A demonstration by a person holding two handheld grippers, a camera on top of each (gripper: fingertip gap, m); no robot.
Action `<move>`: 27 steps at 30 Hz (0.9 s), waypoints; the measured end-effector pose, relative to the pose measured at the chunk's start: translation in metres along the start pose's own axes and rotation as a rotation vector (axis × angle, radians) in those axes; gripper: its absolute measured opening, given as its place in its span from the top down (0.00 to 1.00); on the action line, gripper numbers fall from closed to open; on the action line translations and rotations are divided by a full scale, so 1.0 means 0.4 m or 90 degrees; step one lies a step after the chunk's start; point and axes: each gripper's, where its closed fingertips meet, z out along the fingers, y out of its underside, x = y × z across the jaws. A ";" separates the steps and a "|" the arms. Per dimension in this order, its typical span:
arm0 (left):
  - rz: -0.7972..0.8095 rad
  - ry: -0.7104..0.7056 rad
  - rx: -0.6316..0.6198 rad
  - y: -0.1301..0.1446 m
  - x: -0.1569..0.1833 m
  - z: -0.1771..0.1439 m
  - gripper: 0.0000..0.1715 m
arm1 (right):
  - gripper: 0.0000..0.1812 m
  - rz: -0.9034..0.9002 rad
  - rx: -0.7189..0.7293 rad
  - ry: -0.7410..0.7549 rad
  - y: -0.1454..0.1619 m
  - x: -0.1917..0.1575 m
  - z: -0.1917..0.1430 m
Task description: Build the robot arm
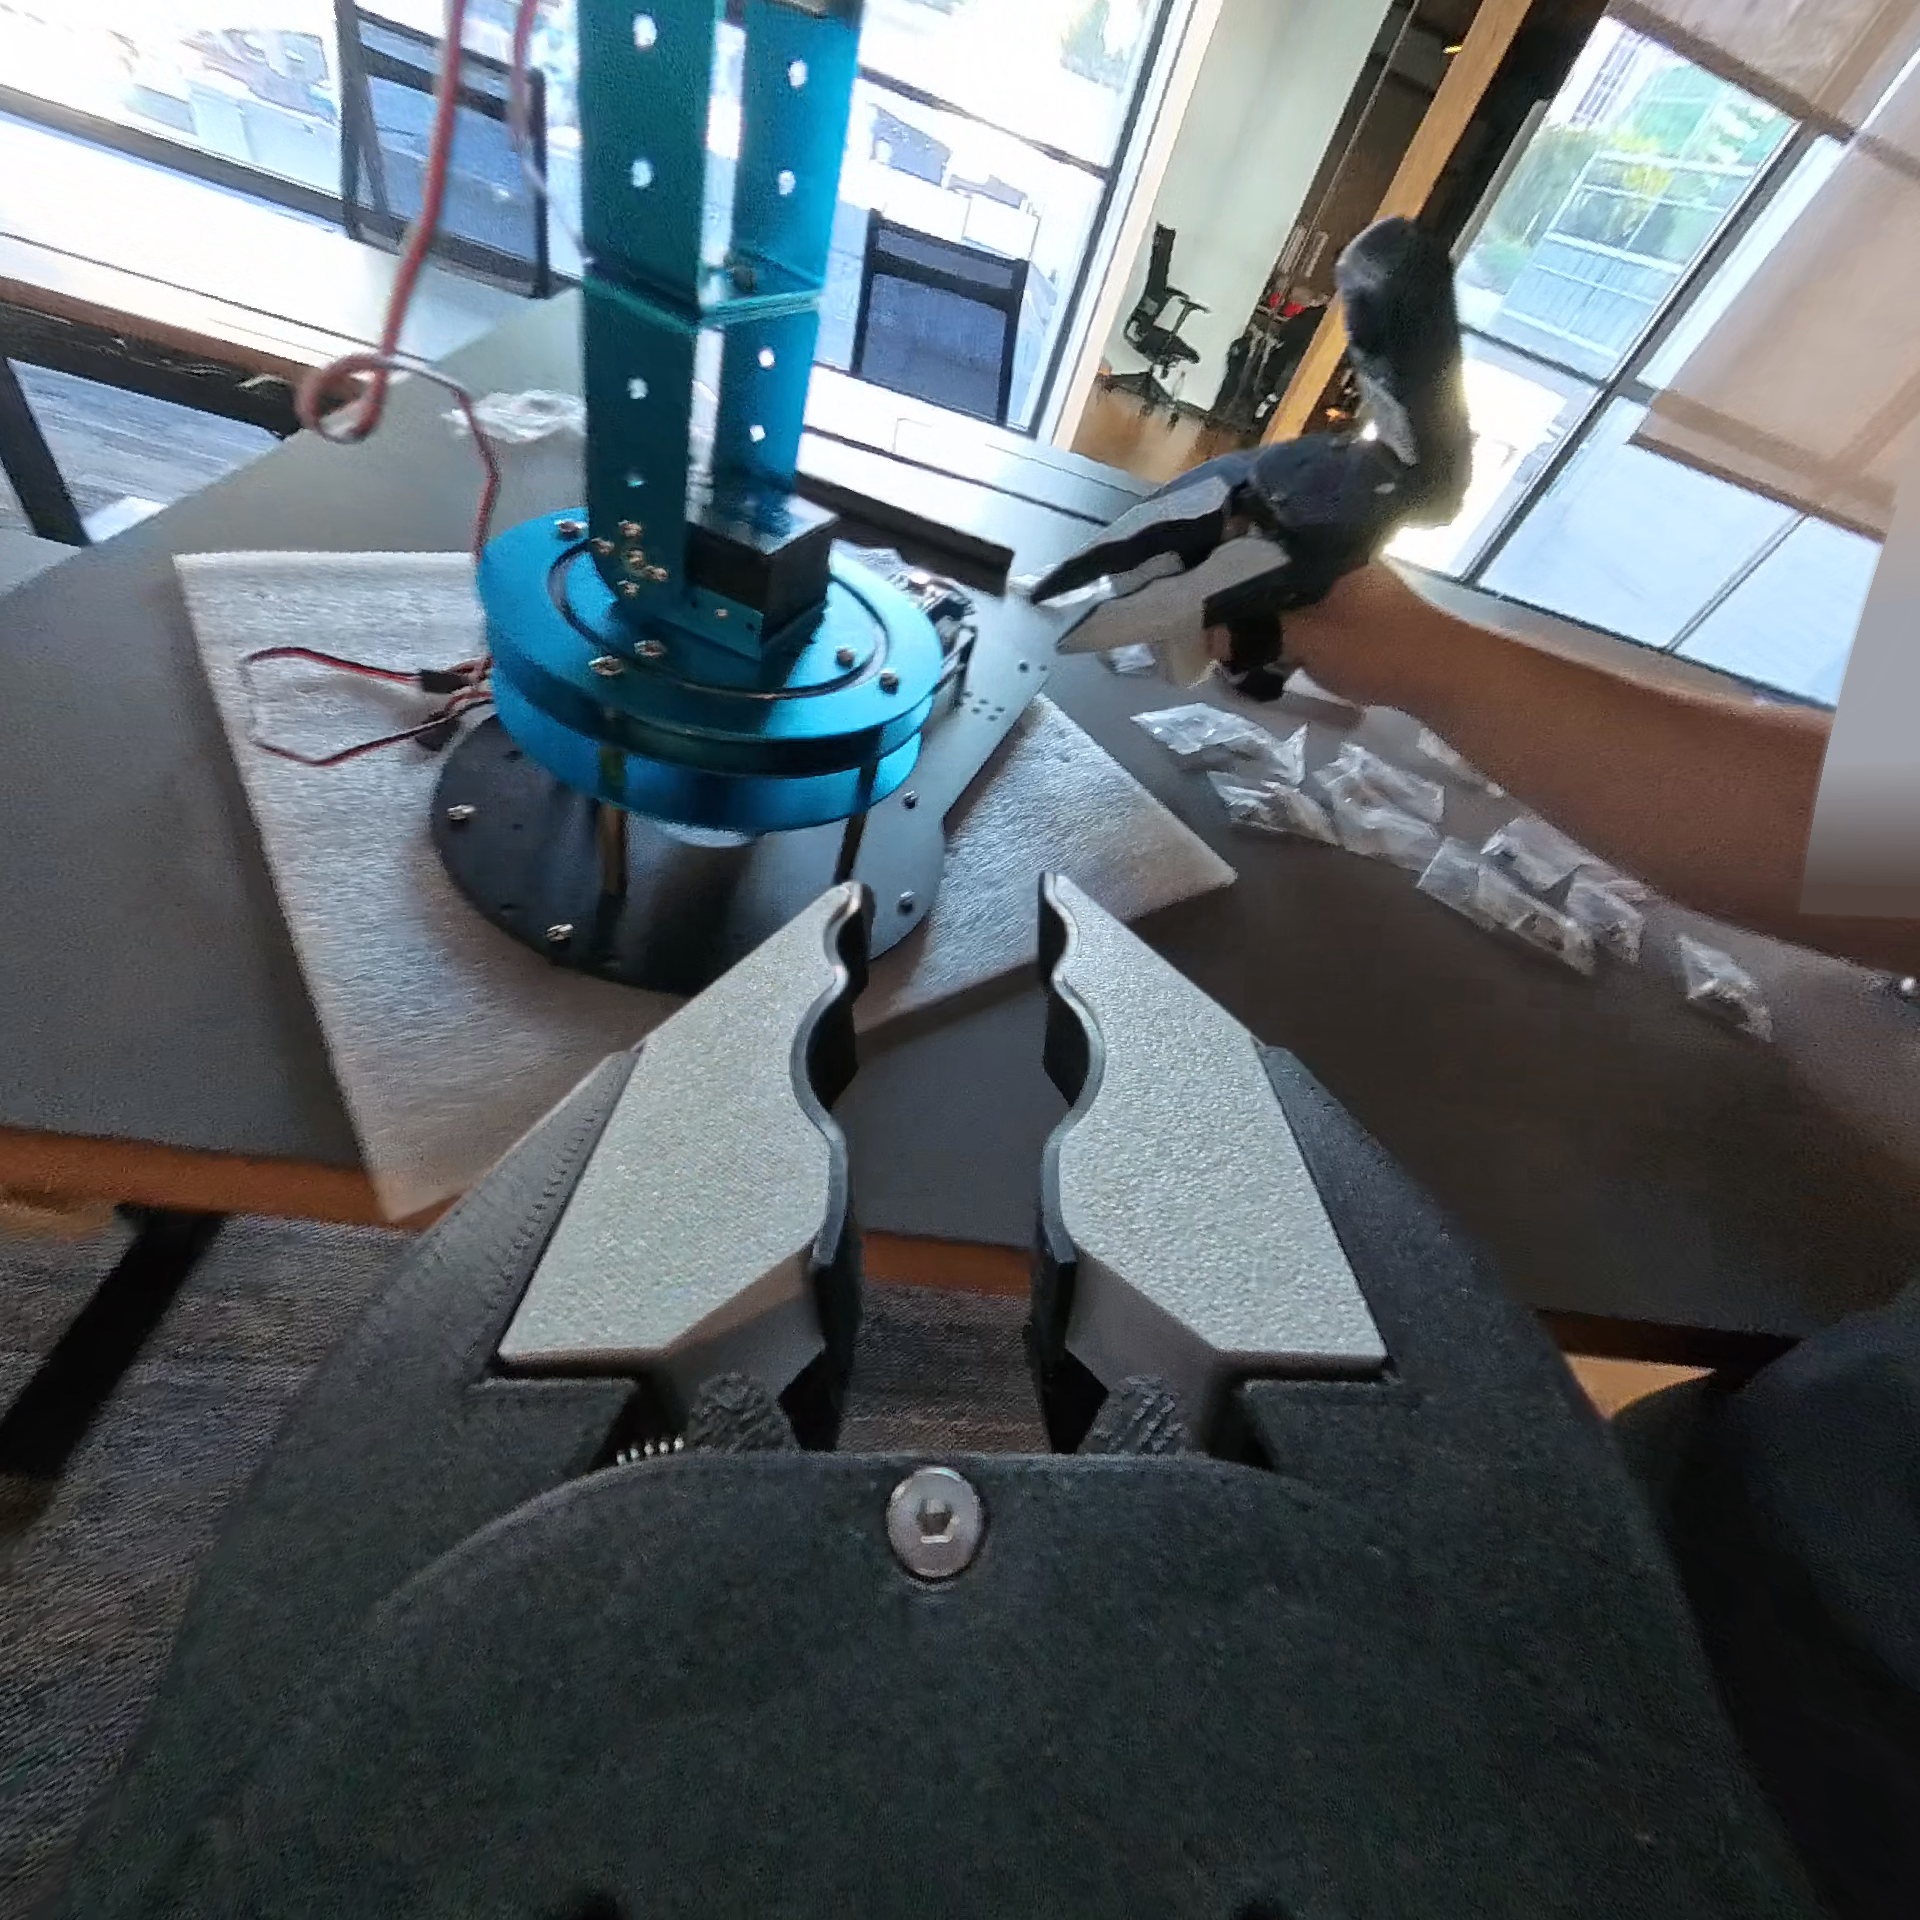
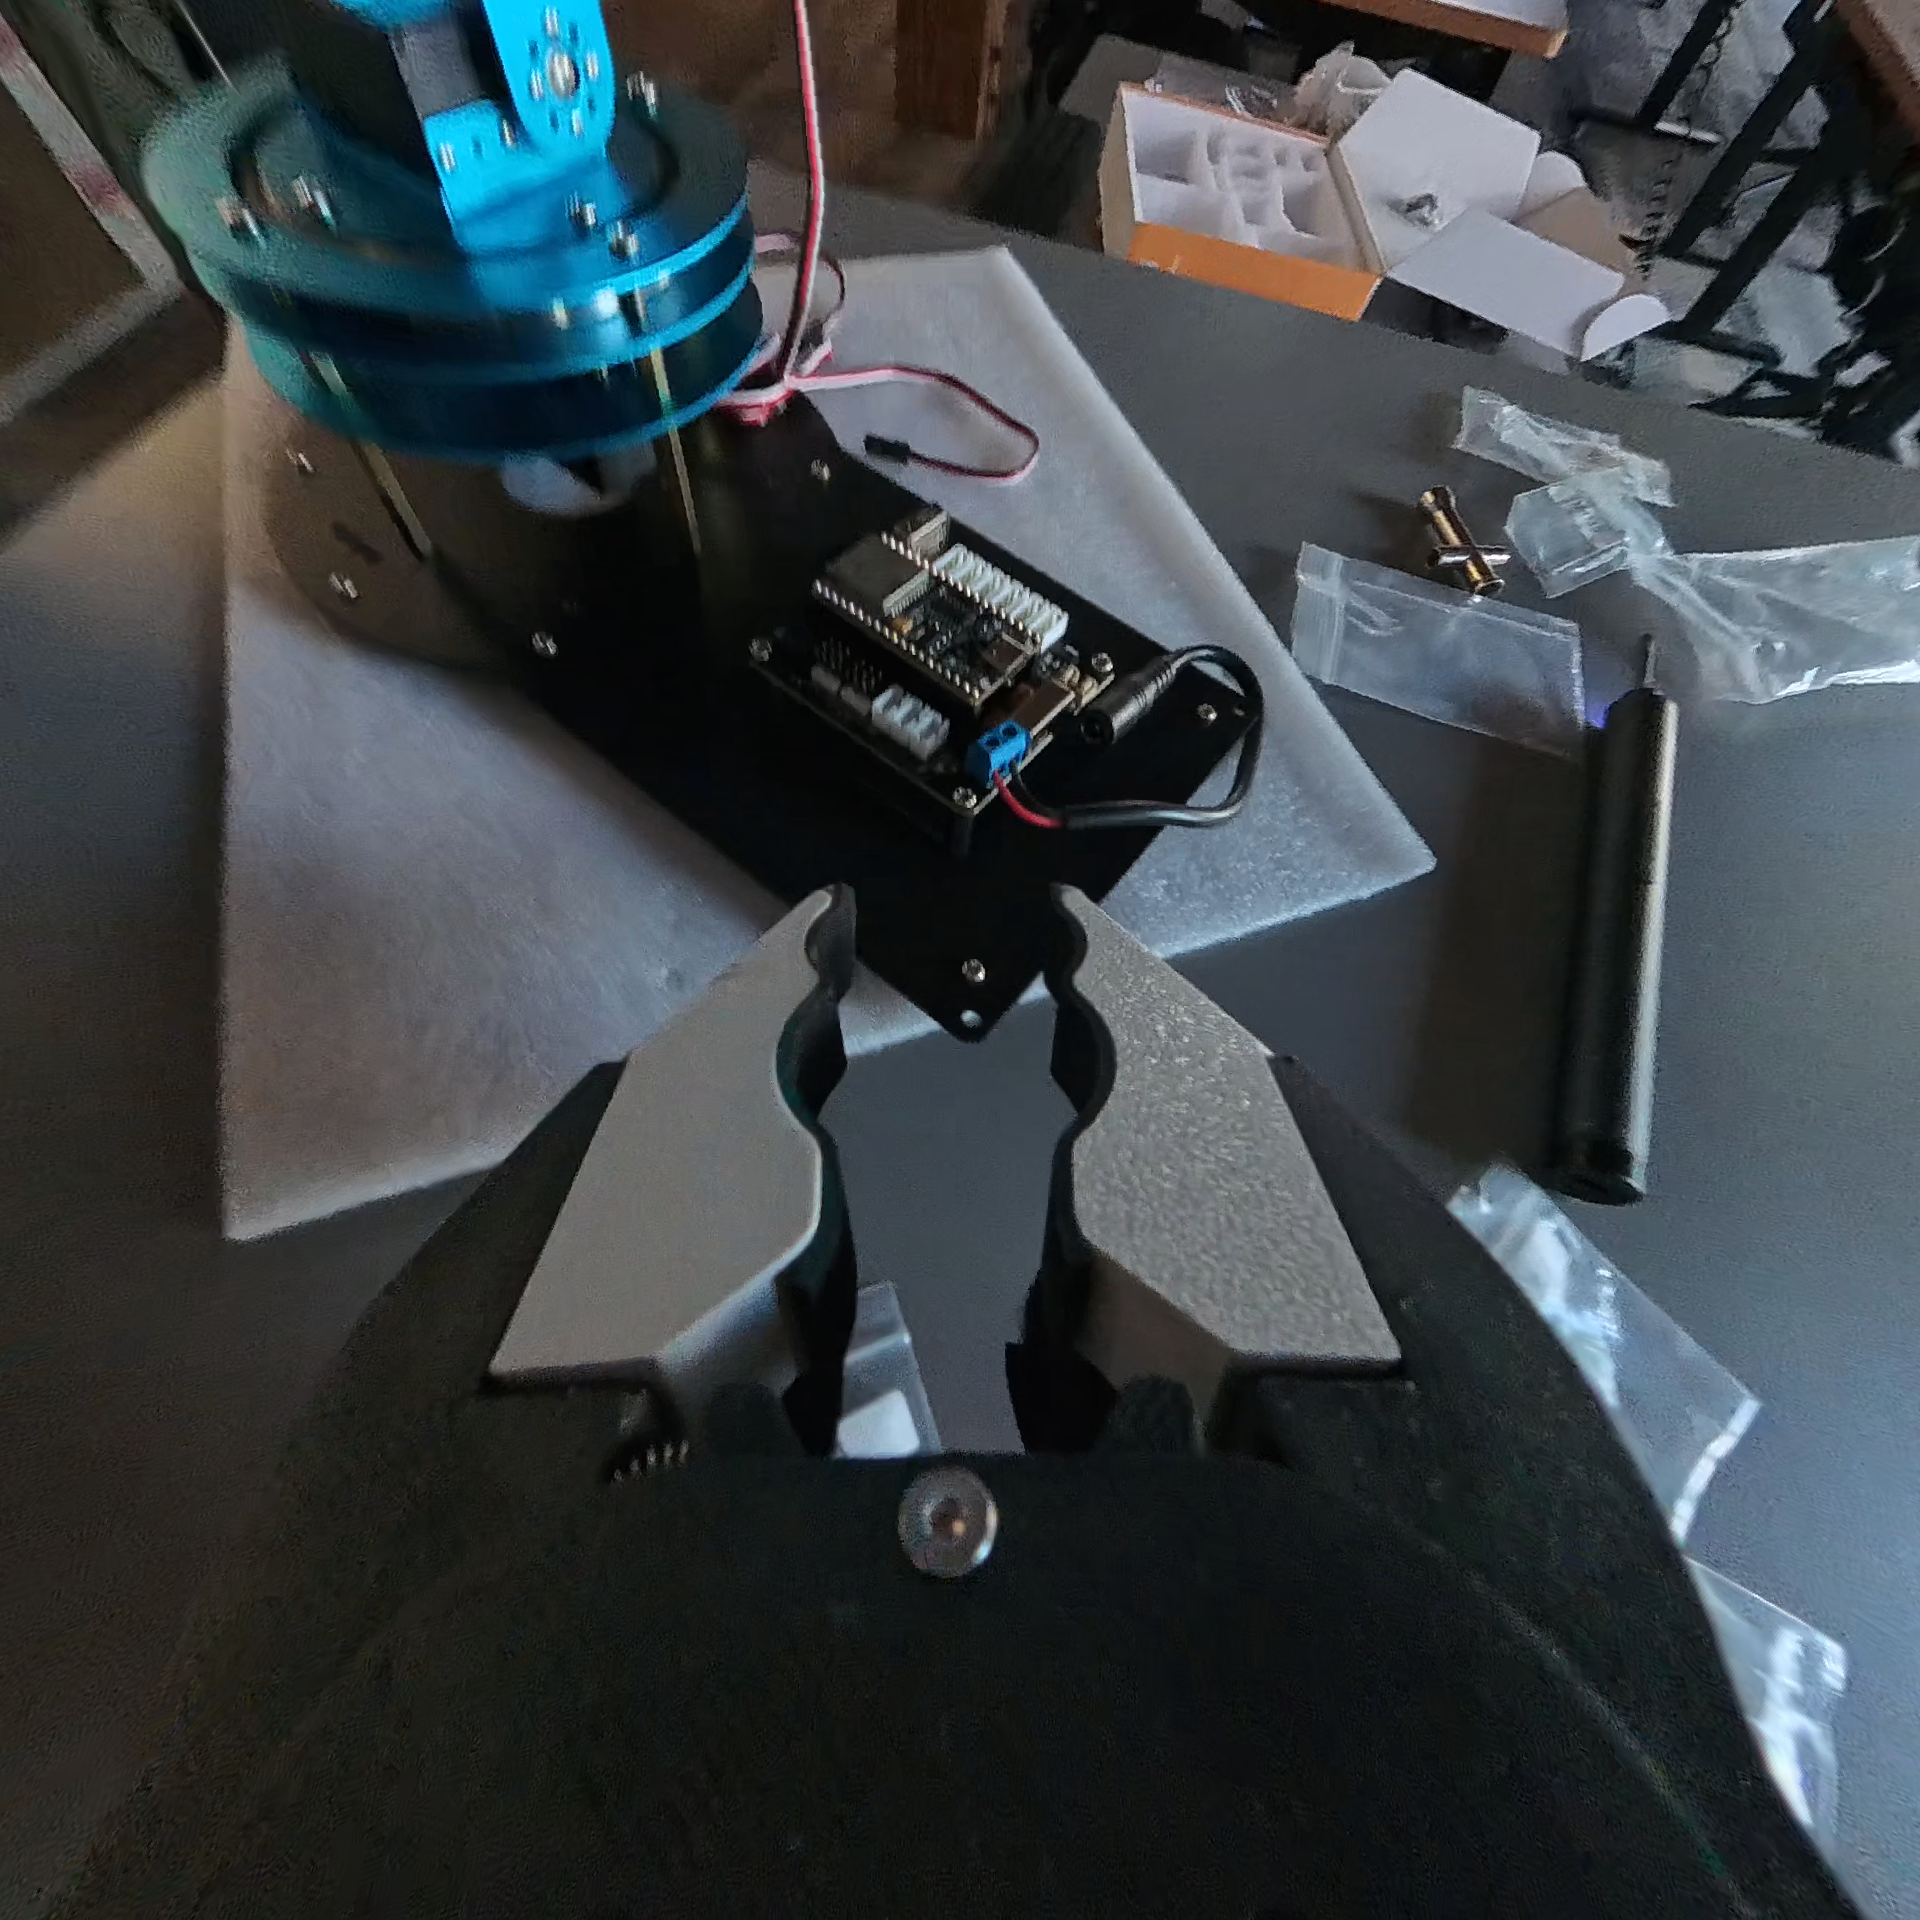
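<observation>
Room: a bright office with large windows behind a dark grey surface [image 1: 1351,1091]; office chairs stand far beyond it.

Foam sheet: a white foam sheet [image 1: 343,831] lies flat on the surface, ahead of both tools.

Blue arm kit: a small blue metal robot arm [image 1: 686,436] stands upright on a round blue turntable, mounted on a black base plate [image 2: 935,935] that rests on the foam.

Left hand-held gripper: the left hand-held gripper [image 1: 951,914] hovers near the closer edge of the base plate, its two grey fingers spread with nothing between them. The blue arm rises ahead and slightly to its left.

Right hand-held gripper: the right hand-held gripper [image 2: 951,914] has its jaws parted and empty, tips just over the pointed corner of the base plate. Whether they touch it cannot be told.

Circuit board: a black circuit board [image 2: 925,655] with white connectors sits on the base plate, straight ahead of the right tool; a red and black cable loops from its blue terminal.

To the right of the right tool: a black cylindrical screwdriver [image 2: 1610,935] lies on the surface, with clear plastic bags [image 2: 1434,644] and a small metal cross wrench [image 2: 1460,540] beyond it.

Further back: open white cardboard boxes [image 2: 1299,197].
</observation>
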 end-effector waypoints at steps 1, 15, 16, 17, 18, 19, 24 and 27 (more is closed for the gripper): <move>-0.009 0.007 0.002 -0.007 0.018 0.016 0.83 | 0.80 0.022 0.005 -0.013 -0.007 -0.002 0.000; 0.184 -0.158 -0.019 -0.015 0.057 0.164 0.82 | 0.77 0.127 -0.027 0.080 -0.041 0.002 -0.050; 0.184 -0.181 -0.027 -0.011 0.031 0.141 0.80 | 0.76 0.086 -0.030 0.087 -0.034 -0.005 -0.056; 0.181 -0.192 -0.036 -0.004 0.011 0.121 0.79 | 0.77 0.053 -0.030 0.085 -0.030 -0.015 -0.056; 0.172 -0.194 -0.043 0.001 -0.005 0.103 0.79 | 0.77 0.026 -0.032 0.082 -0.025 -0.025 -0.052; 0.161 -0.199 -0.046 0.003 -0.021 0.084 0.79 | 0.77 0.005 -0.040 0.083 -0.019 -0.032 -0.050; 0.145 -0.240 -0.036 0.000 -0.103 -0.004 0.79 | 0.77 -0.001 -0.056 0.092 -0.008 -0.052 -0.052; 0.140 -0.210 -0.044 0.013 -0.136 -0.018 0.77 | 0.79 -0.074 -0.039 0.112 -0.011 -0.060 -0.048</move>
